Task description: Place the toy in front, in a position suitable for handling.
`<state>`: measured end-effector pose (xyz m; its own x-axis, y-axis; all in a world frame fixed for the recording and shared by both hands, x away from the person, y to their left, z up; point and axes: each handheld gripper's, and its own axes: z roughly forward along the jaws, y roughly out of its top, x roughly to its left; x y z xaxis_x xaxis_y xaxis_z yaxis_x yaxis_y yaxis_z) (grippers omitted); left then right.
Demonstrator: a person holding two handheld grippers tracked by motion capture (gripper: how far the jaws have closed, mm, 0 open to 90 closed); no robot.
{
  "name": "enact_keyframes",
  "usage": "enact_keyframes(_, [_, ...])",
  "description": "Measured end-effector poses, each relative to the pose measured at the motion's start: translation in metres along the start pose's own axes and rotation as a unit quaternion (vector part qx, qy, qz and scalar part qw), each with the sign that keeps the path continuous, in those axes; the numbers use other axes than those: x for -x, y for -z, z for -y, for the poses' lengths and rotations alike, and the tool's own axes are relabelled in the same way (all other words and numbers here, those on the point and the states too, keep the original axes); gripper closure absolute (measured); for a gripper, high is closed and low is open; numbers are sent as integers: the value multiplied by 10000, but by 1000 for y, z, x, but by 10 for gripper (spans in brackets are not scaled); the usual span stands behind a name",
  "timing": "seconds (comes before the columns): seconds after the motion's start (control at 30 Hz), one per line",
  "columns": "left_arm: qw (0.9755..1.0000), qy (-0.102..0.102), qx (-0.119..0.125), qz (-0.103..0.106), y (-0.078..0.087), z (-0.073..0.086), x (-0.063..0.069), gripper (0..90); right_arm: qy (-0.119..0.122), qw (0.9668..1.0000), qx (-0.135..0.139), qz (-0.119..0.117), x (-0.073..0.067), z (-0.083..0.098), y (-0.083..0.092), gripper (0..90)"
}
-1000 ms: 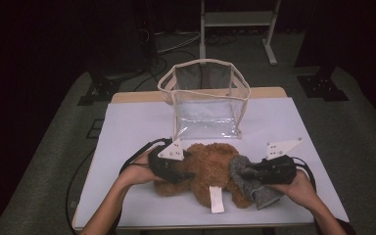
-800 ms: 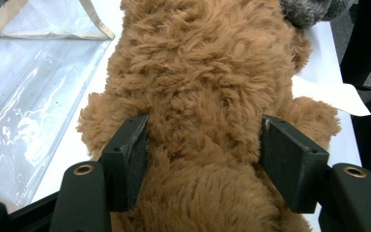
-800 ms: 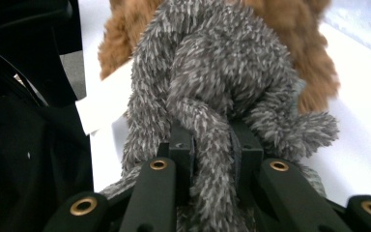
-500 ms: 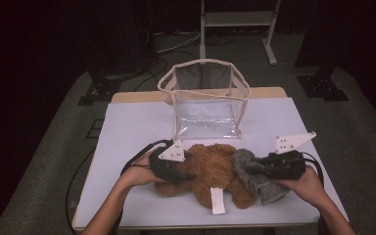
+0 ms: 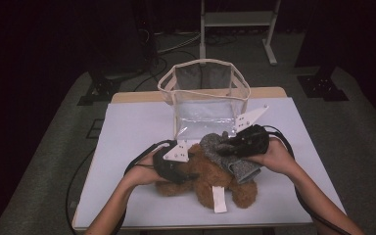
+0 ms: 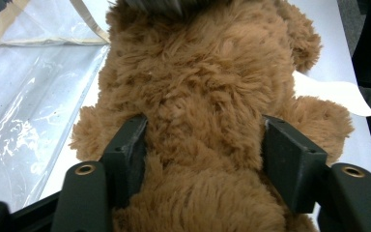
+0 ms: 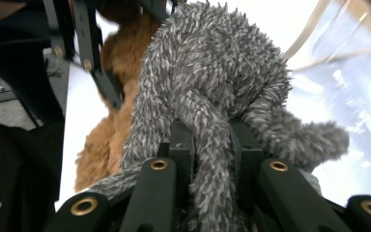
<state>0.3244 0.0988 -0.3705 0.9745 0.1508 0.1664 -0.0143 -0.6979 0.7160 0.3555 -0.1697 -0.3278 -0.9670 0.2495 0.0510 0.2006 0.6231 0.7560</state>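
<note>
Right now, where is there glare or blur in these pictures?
High view: dark surroundings, lit table, sheen on the clear bag. Left gripper view: glare on the bag's plastic, brown teddy sharp. Right gripper view: grey plush sharp, background washed out and blurred.

At frame centre, a brown plush bear [image 5: 210,178] with a white tag [image 5: 219,199] is seen on a pale lavender-white table [image 5: 127,142]. A grey, white-flecked plush [image 7: 207,82] is pinched between black jaws. Above it, a clear bag [image 5: 203,100] is trimmed in beige.
</note>
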Motion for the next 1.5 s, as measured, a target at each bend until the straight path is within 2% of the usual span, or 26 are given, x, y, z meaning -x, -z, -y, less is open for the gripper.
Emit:
enact_keyframes(0.1, [9999, 42, -88, -72, 3, -2, -1, 268, -164, 9998, -95, -99, 2, 12, -5, 754])
enact_keyframes(0.2, [9997, 163, -62, -164, 11, 2, -2, 215, -232, 9996, -29, -131, 2, 20, -4, 754])
enact_keyframes(0.37, [9981, 508, -2, -346, 28, 14, -6, 149, -333, 9993, 37, -138, 2, 30, 0, 754])
enact_keyframes(0.4, [9972, 645, -11, -371, 32, 19, -8, 138, -332, 9994, 34, -130, 2, 31, 1, 755])
enact_keyframes(0.47, [9955, 908, -10, -275, 33, 26, -10, 134, -293, 9995, 11, -93, 0, 33, 4, 754])
enact_keyframes(0.5, [9955, 926, 5, -224, 33, 29, -10, 173, -279, 9996, 20, -93, -1, 32, 6, 754])
enact_keyframes(0.57, [9960, 856, -14, -249, 30, 33, -9, 295, -287, 9995, 106, -66, -2, 27, 12, 755])
enact_keyframes(0.63, [9965, 800, 23, -232, 25, 34, -7, 358, -222, 9996, 192, -10, 0, 19, 19, 754])
enact_keyframes(0.7, [9971, 733, 72, -205, 22, 34, -5, 381, -161, 9996, 203, 57, 3, 10, 23, 754])
enact_keyframes(0.77, [9981, 575, 44, -197, 20, 32, -4, 391, -135, 9998, 164, 67, 9, 0, 23, 754])
enact_keyframes(0.8, [9981, 575, 44, -197, 20, 32, -4, 395, -135, 9998, 164, 67, 9, 0, 23, 754])
enact_keyframes(0.9, [9992, 364, 53, -171, 17, 28, -3, 402, -97, 9999, -38, -37, 22, -21, 8, 753])
enact_keyframes(1.03, [9996, 232, 64, -156, 12, 23, -4, 402, -23, 9990, -403, -199, 27, -29, -14, 751])
enact_keyframes(1.07, [9996, 219, 88, -151, 11, 23, -5, 401, 0, 9982, -555, -247, 28, -27, -20, 751])
enact_keyframes(1.1, [9994, 259, 157, -146, 9, 23, -5, 401, -62, 9962, -825, -255, 26, -24, -25, 751])
enact_keyframes(1.17, [9995, 215, 193, -132, 7, 21, -5, 400, -70, 9948, -977, -280, 26, -18, -27, 754])
enact_keyframes(1.27, [9995, 151, 203, -178, 4, 16, -4, 389, -219, 9951, -916, -299, 24, -7, -18, 758])
enact_keyframes(1.43, [9996, 41, 137, -241, 7, 6, -1, 333, -380, 9972, -568, -309, 20, 17, -4, 761])
enact_keyframes(1.47, [9996, 52, 123, -254, 11, 4, -1, 308, -397, 9975, -492, -329, 19, 21, -2, 762])
enact_keyframes(1.5, [9994, 159, 157, -250, 14, 4, -1, 278, -430, 9977, -412, -337, 18, 24, 0, 762])
